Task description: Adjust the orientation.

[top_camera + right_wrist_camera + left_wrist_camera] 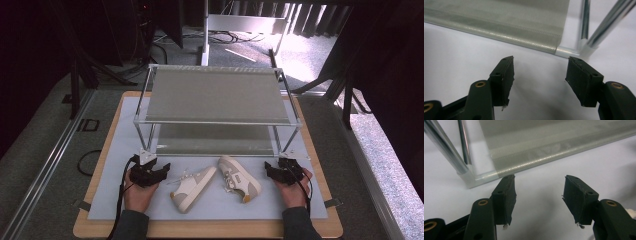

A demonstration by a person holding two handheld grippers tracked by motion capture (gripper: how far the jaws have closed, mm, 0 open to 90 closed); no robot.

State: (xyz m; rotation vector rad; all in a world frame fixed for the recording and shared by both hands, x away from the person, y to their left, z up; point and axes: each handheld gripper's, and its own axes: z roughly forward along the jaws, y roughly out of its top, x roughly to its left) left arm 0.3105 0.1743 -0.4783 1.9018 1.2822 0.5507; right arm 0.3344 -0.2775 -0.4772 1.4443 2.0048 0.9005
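Note:
Two white and grey sneakers lie on the pale mat between my hands: the left shoe (pixel 193 188) and the right shoe (pixel 239 178), toes angled apart. My left gripper (pixel 156 169) rests just left of the shoes, open, with nothing between its jaws (pixel 539 200). My right gripper (pixel 271 169) sits just right of them, also open and empty (pixel 540 81). Both point toward the front of a two-tier metal shoe rack (pixel 215 95), whose lower fabric shelf (pixel 554 147) (pixel 499 22) fills the top of both gripper views.
The rack's chrome corner legs (pixel 446 152) (pixel 604 27) stand close in front of each gripper. The pale mat (pixel 220 205) lies on a wooden board (pixel 210 229). Dark stands and cables are on the floor beyond.

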